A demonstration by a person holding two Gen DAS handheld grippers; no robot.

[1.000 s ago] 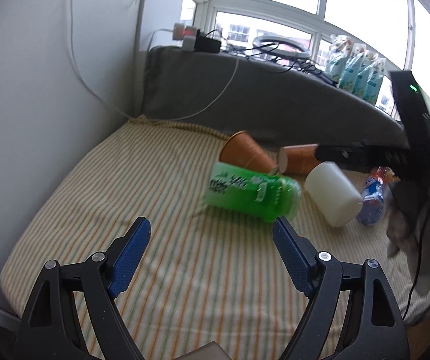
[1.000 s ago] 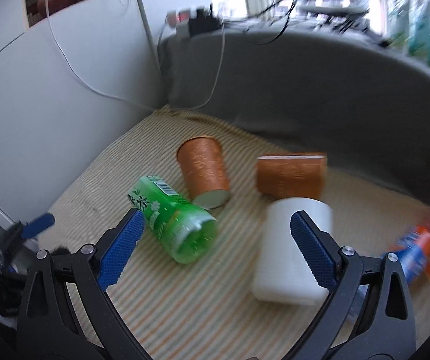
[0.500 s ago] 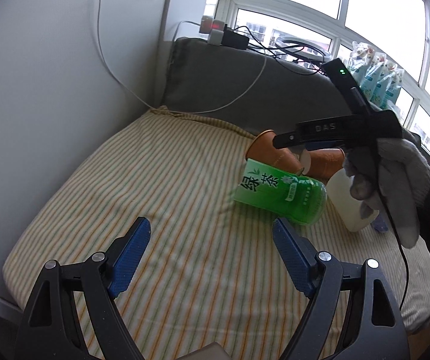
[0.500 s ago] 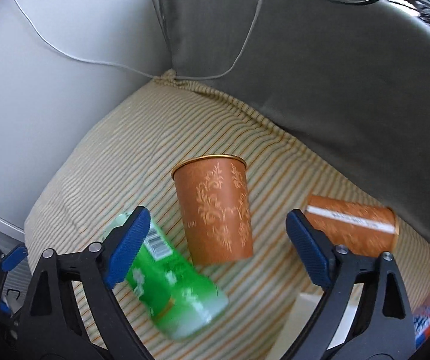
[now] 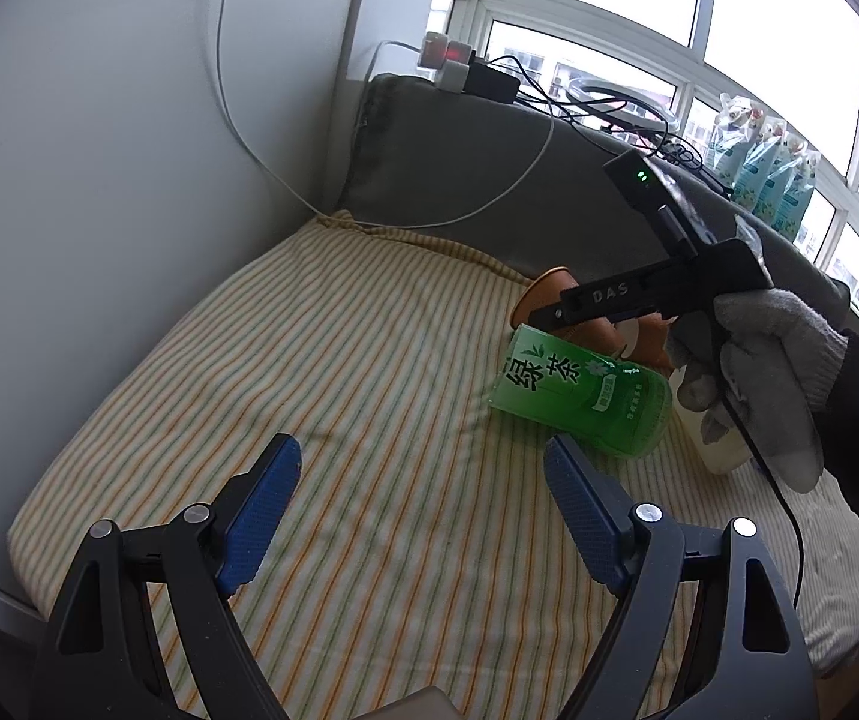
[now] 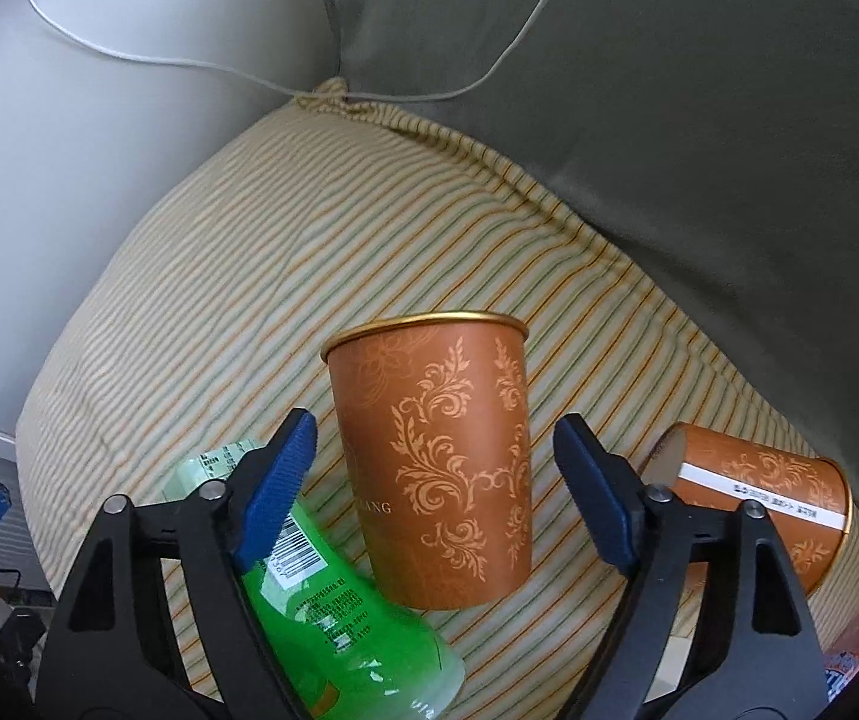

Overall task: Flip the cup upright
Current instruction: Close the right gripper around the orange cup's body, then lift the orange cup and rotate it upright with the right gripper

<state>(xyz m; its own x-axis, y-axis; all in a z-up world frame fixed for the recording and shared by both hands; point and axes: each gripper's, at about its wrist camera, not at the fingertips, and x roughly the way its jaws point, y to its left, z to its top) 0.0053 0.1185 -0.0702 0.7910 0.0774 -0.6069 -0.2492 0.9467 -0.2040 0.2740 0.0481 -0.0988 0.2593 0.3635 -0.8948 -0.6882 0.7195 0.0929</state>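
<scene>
An orange patterned paper cup (image 6: 441, 468) lies on its side on the striped cushion (image 6: 261, 228), rim pointing away from me. My right gripper (image 6: 435, 480) is open, its blue pads either side of the cup without touching it. In the left wrist view the same cup (image 5: 540, 294) is mostly hidden behind the right gripper's black body (image 5: 657, 288). My left gripper (image 5: 417, 492) is open and empty, low over the cushion's front.
A green tea cup (image 6: 333, 606) (image 5: 579, 396) lies on its side beside the orange cup. A second orange cup (image 6: 753, 498) lies to the right. A white cup (image 5: 711, 444) lies behind the gloved hand. A grey backrest (image 6: 669, 120) and white cable (image 5: 429, 222) stand behind.
My right gripper has moved forward and down from above the white cup until its open jaws straddle the orange cup. My left gripper has drawn back and to the left.
</scene>
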